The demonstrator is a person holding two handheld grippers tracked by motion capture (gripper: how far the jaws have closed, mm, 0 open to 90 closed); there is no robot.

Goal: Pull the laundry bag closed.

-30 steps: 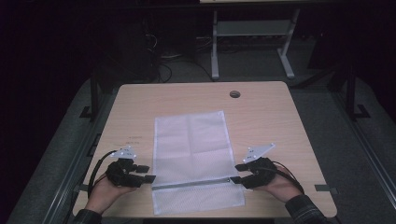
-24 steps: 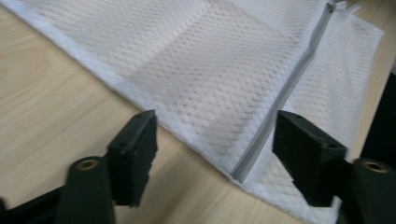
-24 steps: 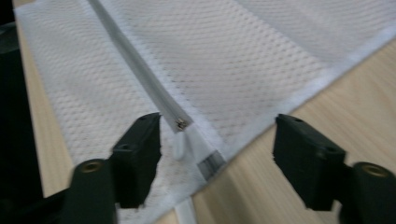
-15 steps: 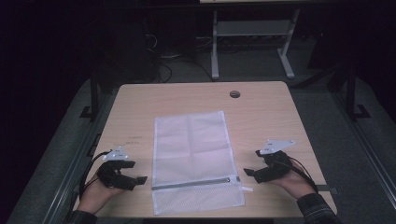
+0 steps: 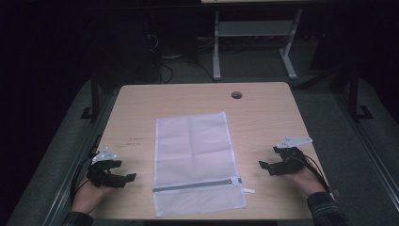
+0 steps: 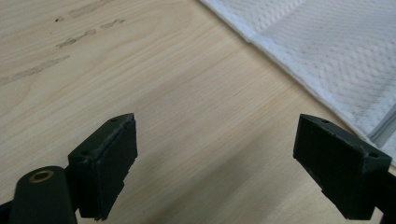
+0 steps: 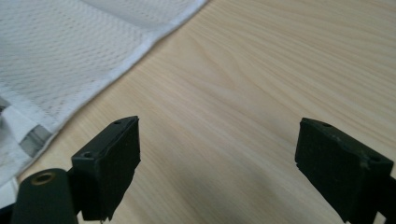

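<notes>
Dim room, near black beyond the bench [image 5: 263,117], which alone is lit from above; the high view is soft and grainy. In both gripper views the wood grain is sharp, faint soft shadows spread below, and the near black jaws blur slightly

Readable text: none in any view.
Table marks: faint dark smudges on the wooden table [image 5: 263,113], left of the mesh bag [image 5: 195,160] in the high view and upper left in the left gripper view; they look like scribbles, too blurred to read.
</notes>
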